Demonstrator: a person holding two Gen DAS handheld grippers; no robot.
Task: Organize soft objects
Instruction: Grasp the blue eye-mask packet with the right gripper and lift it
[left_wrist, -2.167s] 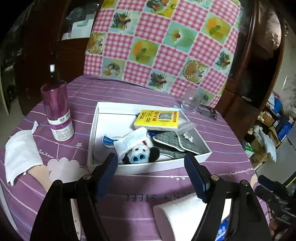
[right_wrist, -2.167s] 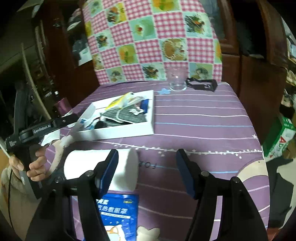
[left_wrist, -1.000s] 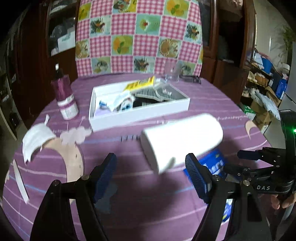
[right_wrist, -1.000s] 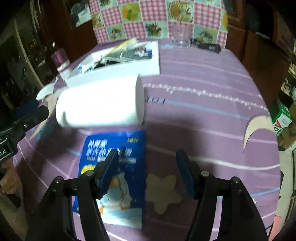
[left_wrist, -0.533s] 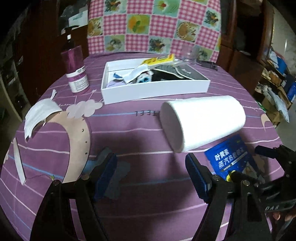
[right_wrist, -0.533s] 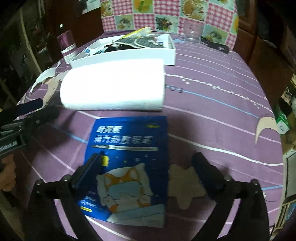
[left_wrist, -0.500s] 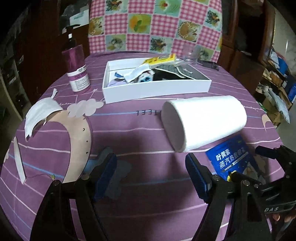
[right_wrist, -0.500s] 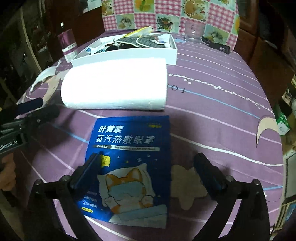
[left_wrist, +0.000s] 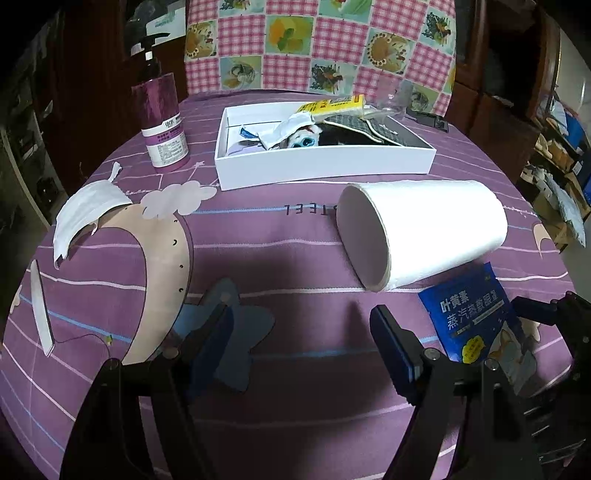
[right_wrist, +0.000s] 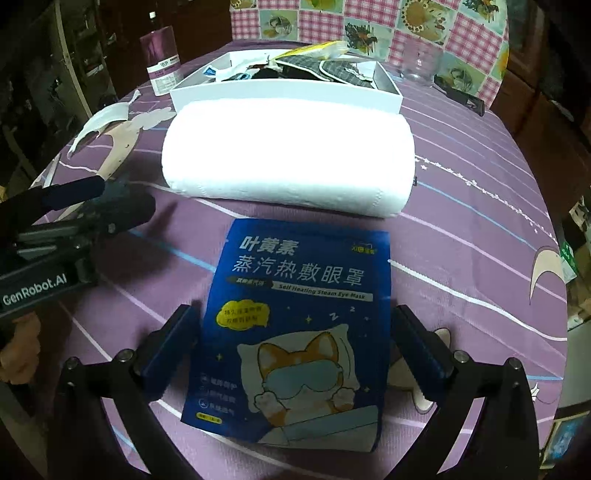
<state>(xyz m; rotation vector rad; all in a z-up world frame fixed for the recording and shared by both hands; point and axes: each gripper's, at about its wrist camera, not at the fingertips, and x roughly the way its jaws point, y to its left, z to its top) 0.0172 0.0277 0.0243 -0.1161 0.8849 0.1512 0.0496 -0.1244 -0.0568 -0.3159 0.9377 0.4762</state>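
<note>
Two gaping right tool (right_wrist: 295, 343) fingers flank the eye-mask packet (right_wrist: 295, 325) (light, floppy, slippery); pinch its edges.

Paper roll (right_wrist: 288, 155) is laid on its side at mid-bench (right_wrist: 480, 236). Eye-mask packet (right_wrist: 295, 325) is set flat just before it, flanked by the right tongs (right_wrist: 295, 347). Box (right_wrist: 280, 92) is placed behind the roll, soft items inside. Pump bottle (left_wrist: 162, 118) is stood left of the box; face mask (left_wrist: 85, 214) before the bottle.

A home: purple tablecloth (left_wrist: 295, 424), checked chair cover (left_wrist: 321, 44), dark wooden cabinets (left_wrist: 498, 74).
</note>
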